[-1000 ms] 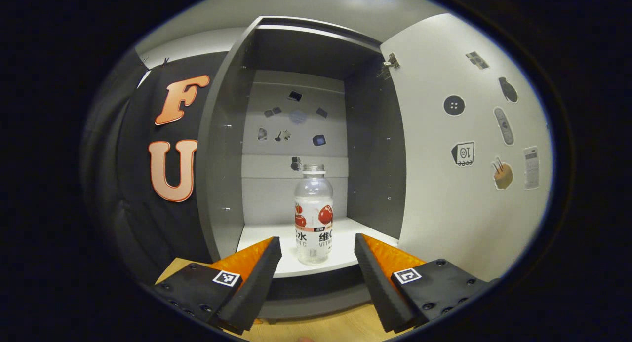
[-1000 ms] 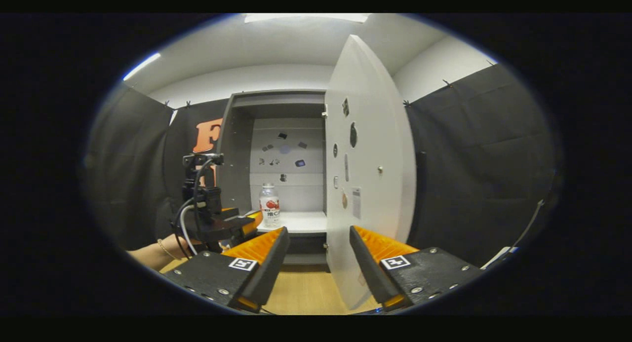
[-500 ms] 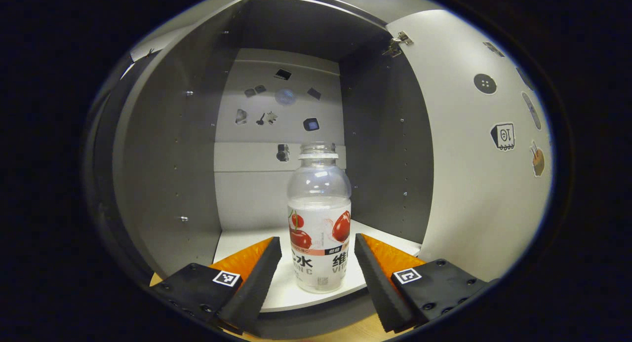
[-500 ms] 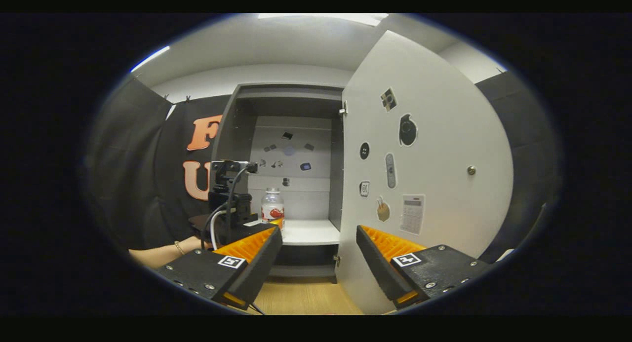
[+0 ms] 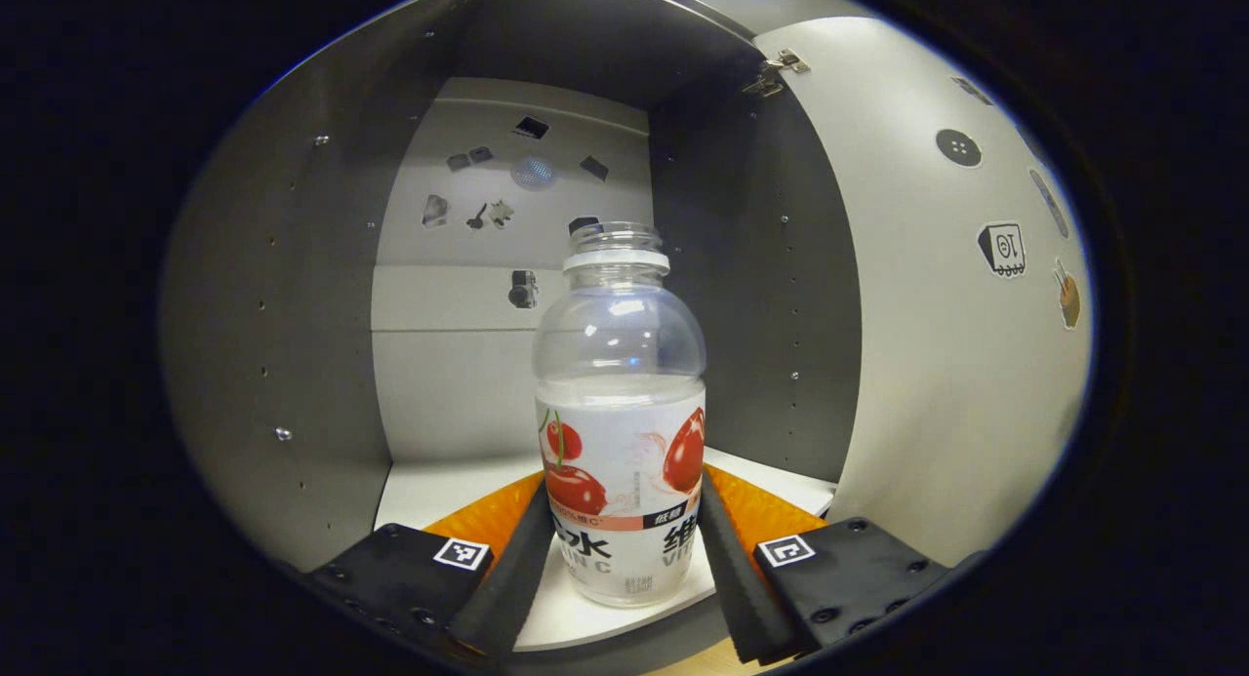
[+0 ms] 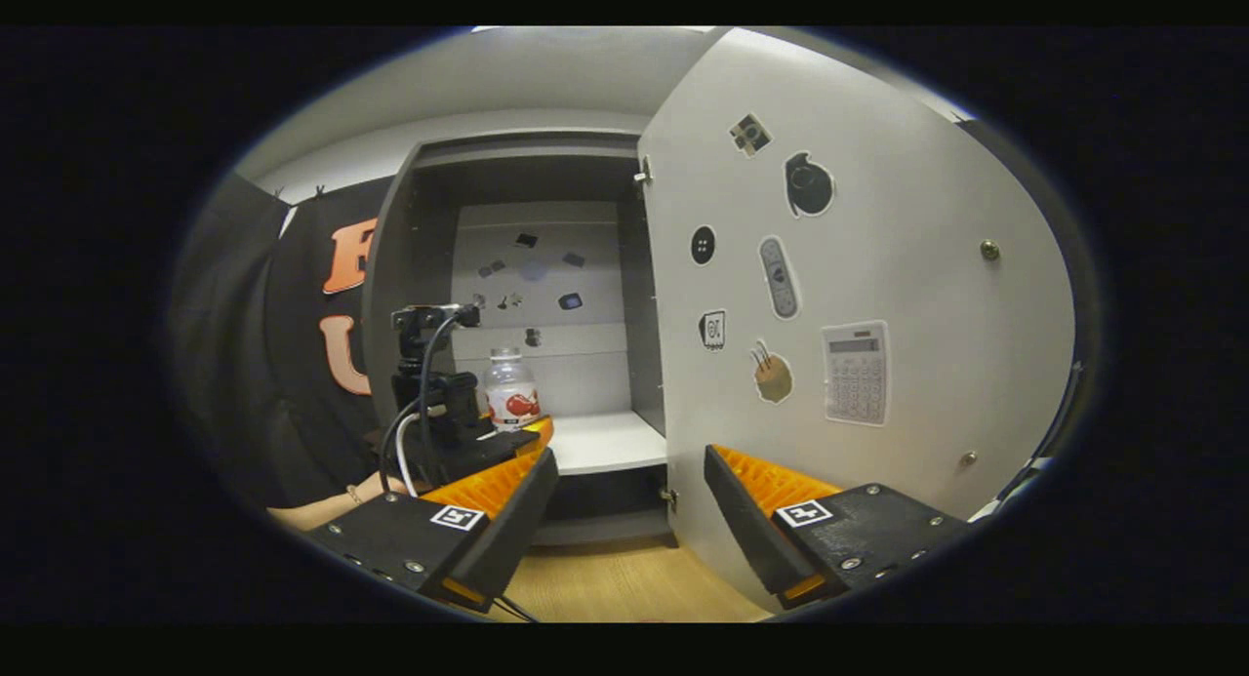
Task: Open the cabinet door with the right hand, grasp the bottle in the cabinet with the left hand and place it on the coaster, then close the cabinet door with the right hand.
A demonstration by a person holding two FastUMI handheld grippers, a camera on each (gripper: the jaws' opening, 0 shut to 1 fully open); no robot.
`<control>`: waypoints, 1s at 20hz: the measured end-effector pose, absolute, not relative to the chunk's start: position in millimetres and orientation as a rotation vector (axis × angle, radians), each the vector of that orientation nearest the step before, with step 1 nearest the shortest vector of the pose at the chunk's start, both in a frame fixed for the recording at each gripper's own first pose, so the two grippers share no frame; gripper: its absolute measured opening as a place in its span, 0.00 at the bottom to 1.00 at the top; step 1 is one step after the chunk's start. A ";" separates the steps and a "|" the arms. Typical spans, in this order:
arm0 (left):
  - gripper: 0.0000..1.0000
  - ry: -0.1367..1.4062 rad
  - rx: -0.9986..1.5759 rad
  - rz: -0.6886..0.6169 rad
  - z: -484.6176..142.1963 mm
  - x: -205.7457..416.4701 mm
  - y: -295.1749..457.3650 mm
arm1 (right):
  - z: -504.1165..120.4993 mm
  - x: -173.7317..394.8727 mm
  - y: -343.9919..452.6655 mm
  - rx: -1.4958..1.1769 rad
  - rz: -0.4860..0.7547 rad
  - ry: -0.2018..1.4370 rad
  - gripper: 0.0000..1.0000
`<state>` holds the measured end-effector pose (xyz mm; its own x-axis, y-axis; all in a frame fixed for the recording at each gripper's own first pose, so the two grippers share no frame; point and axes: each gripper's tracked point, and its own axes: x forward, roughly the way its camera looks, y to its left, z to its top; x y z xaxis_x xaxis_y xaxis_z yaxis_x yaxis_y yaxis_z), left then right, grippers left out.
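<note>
Advancing into the cabinet [image 5: 293, 296], the left gripper [image 5: 624, 549] straddled the bottle [image 5: 621, 432], fingers seemingly touching, grip unconfirmed; uneven closing could topple it. Right gripper [image 6: 629, 520] stayed spread.

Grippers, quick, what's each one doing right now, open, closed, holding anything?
Left gripper: fingers against both sides of the bottle in the cabinet, shut on it.
Right gripper: open, holding nothing.

Left gripper view inside cabinet [image 5: 293, 296]; right gripper view farther back; both facing bottle [image 5: 621, 432]
</note>
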<state>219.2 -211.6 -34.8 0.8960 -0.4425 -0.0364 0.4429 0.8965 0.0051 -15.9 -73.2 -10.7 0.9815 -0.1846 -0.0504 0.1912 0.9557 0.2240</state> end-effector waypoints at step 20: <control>0.84 -0.077 0.017 -0.243 -1.4 32.6 -131.3 | 2.2 -120.8 -47.8 0.124 0.074 -0.042 0.93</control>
